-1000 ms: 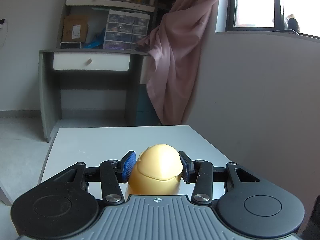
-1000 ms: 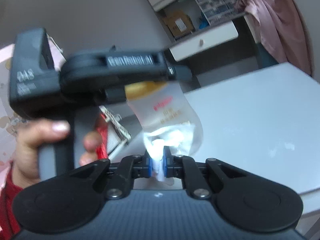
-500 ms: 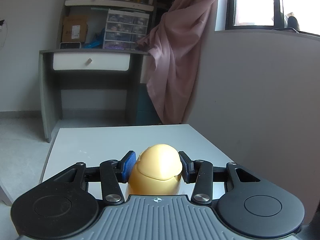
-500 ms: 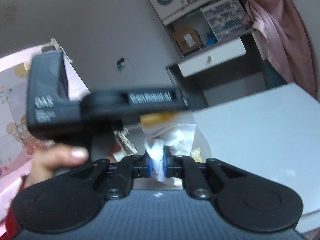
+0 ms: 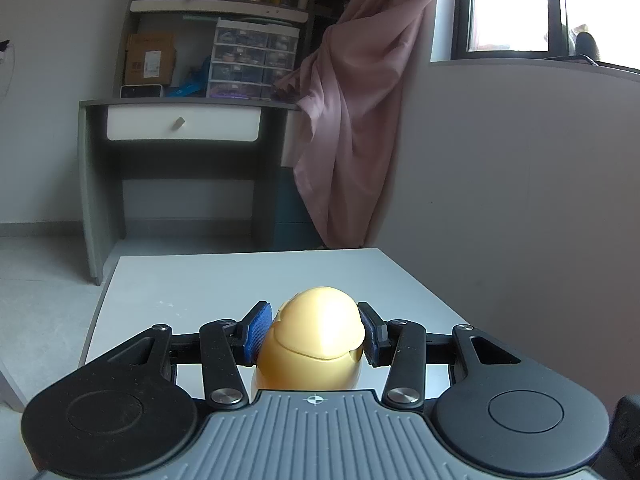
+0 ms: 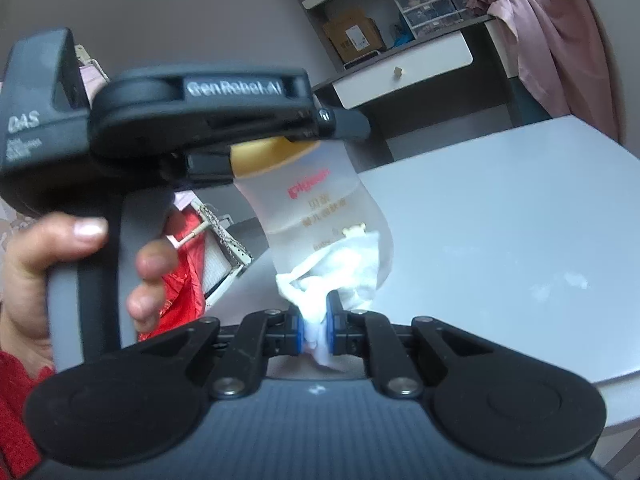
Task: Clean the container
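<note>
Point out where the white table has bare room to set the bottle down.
Free: the white table right of the baby bottle, out to its rounded edge, and its far half beyond the yellow cap. Crowded: the near-left corner, where both tongs, bottle and white wipe meet.

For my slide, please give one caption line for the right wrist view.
Right tongs press a white cloth against a baby bottle held by left tongs.

Bottle (image 6: 320, 208) frosted translucent plastic, cap (image 5: 316, 340) glossy yellow plastic; cloth (image 6: 336, 272) soft crumpled white; table (image 5: 224, 280) matt white
</note>
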Tool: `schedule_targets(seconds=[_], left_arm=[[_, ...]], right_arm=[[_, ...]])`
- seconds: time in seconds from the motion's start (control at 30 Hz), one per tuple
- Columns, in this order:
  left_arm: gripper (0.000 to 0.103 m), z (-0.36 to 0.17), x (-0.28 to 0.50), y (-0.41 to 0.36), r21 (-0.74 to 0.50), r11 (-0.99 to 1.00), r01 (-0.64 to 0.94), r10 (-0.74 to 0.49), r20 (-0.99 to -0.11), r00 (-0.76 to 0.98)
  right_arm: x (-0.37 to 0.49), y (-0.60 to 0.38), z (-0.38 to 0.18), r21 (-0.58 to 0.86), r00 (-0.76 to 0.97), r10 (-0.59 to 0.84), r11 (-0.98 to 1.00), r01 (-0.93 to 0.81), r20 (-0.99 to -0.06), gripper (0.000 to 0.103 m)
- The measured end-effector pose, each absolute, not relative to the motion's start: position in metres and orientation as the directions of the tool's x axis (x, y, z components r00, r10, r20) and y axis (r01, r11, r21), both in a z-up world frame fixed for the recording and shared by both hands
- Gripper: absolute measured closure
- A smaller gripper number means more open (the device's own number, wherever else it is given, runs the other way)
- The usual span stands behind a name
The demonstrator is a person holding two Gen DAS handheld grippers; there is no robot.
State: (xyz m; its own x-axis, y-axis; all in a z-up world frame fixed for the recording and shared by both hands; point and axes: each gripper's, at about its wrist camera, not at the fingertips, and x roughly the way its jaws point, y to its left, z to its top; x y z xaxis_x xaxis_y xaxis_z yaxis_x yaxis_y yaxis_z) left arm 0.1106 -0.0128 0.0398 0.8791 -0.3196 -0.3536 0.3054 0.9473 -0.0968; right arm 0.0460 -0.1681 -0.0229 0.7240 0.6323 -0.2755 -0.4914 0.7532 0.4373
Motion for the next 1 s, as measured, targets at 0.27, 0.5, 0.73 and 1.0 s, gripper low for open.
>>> schedule_targets(seconds=[0.27, 0.5, 0.73, 1.0], left_arm=[[0.057, 0.040, 0.109, -0.011, -0.096, 0.947, 0.308, -0.321, -0.355, 0.878], [0.057, 0.040, 0.108, -0.010, -0.098, 0.945, 0.313, -0.327, -0.355, 0.876], [0.057, 0.036, 0.116, -0.006, -0.104, 0.944, 0.312, -0.329, -0.354, 0.876], [0.057, 0.035, 0.119, -0.008, -0.099, 0.946, 0.309, -0.324, -0.358, 0.876]], right_arm=[[0.033, -0.181, 0.011, 0.420, 0.776, 0.619, 0.741, -0.524, -0.123, 0.092], [0.043, -0.180, -0.011, 0.455, 0.764, 0.619, 0.742, -0.492, -0.182, 0.092], [0.050, -0.179, -0.036, 0.478, 0.744, 0.609, 0.758, -0.445, -0.273, 0.092], [0.052, -0.178, -0.029, 0.466, 0.746, 0.606, 0.763, -0.448, -0.275, 0.092]])
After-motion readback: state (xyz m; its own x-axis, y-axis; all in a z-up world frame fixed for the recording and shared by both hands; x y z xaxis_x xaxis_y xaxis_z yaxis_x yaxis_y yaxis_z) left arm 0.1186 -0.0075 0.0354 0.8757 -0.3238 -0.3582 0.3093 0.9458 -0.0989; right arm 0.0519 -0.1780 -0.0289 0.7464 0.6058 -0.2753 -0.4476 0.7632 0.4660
